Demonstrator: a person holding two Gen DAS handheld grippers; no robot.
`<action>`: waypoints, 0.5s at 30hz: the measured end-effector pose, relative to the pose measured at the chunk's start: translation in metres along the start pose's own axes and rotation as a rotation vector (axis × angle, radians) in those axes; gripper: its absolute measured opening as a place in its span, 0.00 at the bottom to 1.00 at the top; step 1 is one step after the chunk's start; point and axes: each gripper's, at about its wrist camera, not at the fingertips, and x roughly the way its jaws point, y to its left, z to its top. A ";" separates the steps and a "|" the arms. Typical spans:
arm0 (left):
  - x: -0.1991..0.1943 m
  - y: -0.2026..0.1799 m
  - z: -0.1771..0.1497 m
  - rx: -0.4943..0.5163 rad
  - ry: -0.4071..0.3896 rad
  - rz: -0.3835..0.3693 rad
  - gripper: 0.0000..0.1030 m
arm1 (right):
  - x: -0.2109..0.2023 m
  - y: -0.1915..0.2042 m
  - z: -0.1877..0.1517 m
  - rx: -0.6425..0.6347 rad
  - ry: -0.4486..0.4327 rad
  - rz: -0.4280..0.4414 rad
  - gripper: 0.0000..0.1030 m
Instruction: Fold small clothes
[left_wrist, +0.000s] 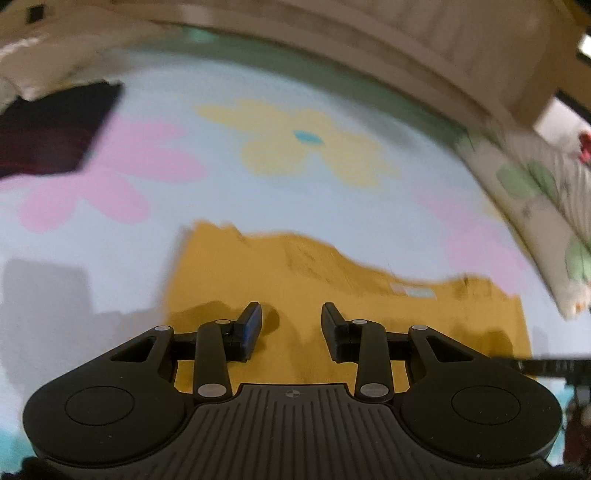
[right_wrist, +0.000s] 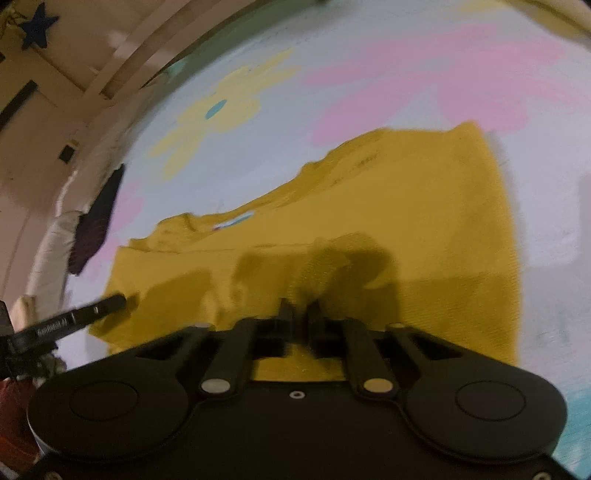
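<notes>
Pinching the mustard garment (right_wrist: 369, 229) at its near hem, right gripper (right_wrist: 299, 314) clenched on a tuck of cloth; left gripper (left_wrist: 291, 325) released, hovering just above the fabric ahead. Best gripping both layers before lifting, keeping edges aligned.

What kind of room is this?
Probably a bedroom or child's room: a flower-print sheet covers a wide flat surface, likely a bed, with a leaf-print pillow at its edge and a wooden frame behind. A yellow garment lies on it.
</notes>
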 end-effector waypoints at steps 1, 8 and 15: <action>-0.004 0.005 0.003 -0.012 -0.017 0.016 0.34 | -0.003 0.008 0.001 -0.043 -0.012 -0.018 0.15; -0.016 0.033 0.013 -0.097 -0.067 0.082 0.34 | -0.072 0.052 0.025 -0.243 -0.196 0.004 0.13; -0.006 0.027 0.008 -0.063 -0.021 0.075 0.35 | -0.065 -0.013 0.033 -0.107 -0.171 -0.210 0.13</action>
